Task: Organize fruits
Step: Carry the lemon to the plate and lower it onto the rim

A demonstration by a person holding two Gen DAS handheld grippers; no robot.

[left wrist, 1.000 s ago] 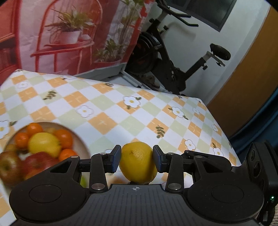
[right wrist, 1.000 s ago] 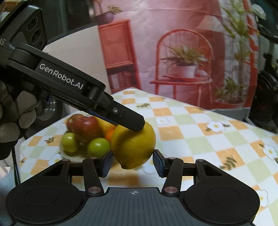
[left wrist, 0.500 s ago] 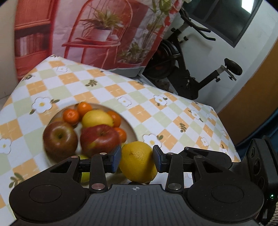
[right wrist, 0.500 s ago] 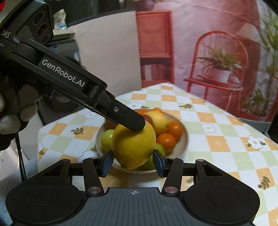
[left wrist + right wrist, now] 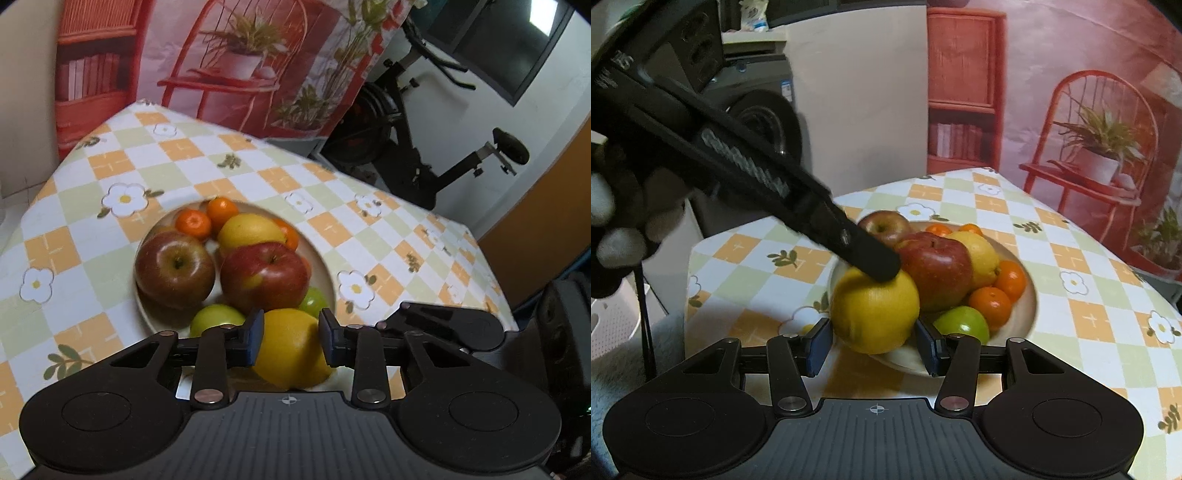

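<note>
Both grippers, left gripper and right gripper, clamp one yellow lemon over the fruit plate; left jaws just narrowed.

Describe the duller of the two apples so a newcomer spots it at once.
On the orange-and-green checked tablecloth sits a round cream plate heaped with fruit. Two apples lie side by side in it; the dull apple is the left one in the left wrist view. Its skin is brownish red, whereas the neighbouring bright red apple has a yellow patch.
</note>
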